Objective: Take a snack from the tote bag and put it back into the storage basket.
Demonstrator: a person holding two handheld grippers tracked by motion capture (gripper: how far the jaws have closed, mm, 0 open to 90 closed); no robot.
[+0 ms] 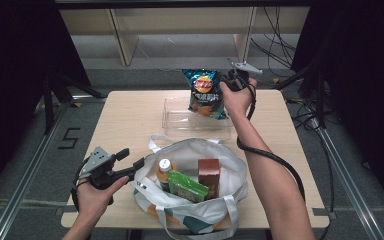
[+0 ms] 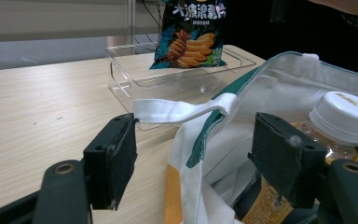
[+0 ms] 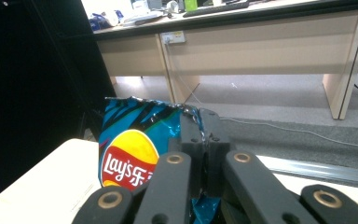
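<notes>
Table (image 1: 125, 120) of pale wood, grey floor (image 1: 180, 50), wooden desks (image 3: 270, 42)

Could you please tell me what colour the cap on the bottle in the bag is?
White, clearest in the left gripper view: the cap.

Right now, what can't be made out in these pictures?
- Chip bag base, right gripper view: behind the right hand-held gripper pinching its top edge.
- Bottle label, left gripper view: cut off by the frame edge and a jaw.
- Green packet print, high view: too small.
</notes>
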